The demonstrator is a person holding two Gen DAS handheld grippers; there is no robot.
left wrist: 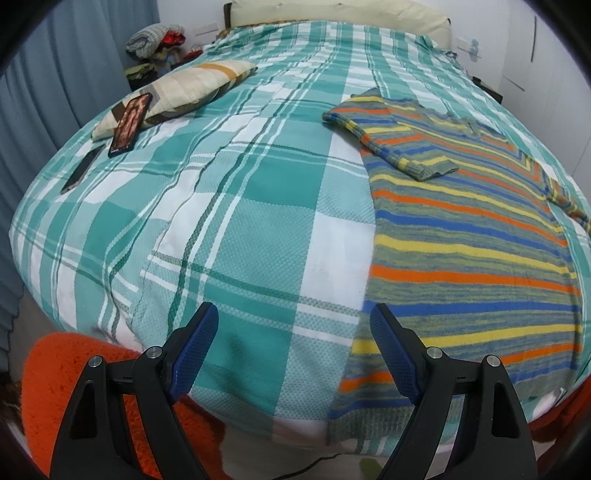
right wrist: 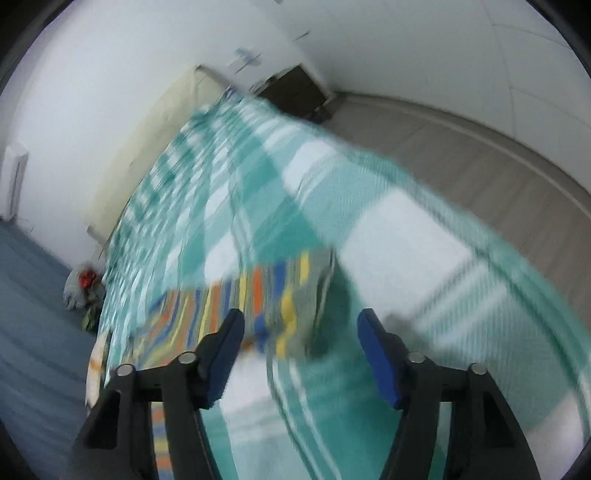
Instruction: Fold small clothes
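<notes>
The striped sweater (left wrist: 469,236), banded in orange, yellow, blue and mottled green-grey, lies spread flat on the right half of the bed (left wrist: 236,206), its hem hanging just over the near edge and its neck toward the headboard (left wrist: 332,14). 1 sleeve (left wrist: 384,136) is folded across the chest, with its cuff resting on the body of the garment; the other sleeve (left wrist: 569,206) trails off to the right edge of the bed. In the right wrist view, which is blurred, the sweater (right wrist: 258,295) shows just ahead of the right gripper (right wrist: 301,325), whose jaws stand wide with nothing between them, above the plaid cover. The left gripper (left wrist: 293,317) hangs over the near edge of the bed, its jaws also wide and empty, with its right finger over the sweater's lower left corner. The bed wears a teal-and-white plaid cover. At its far left lie a beige pillow (left wrist: 177,92) and a dark phone (left wrist: 131,123) propped against it, with a second dark flat object (left wrist: 81,171) just beside that on the cover. An orange rug (left wrist: 88,373) lies on the floor below the left gripper, blue curtains (left wrist: 40,96) hang at the left, and a pile of clothes (left wrist: 155,40) sits in the far corner.
</notes>
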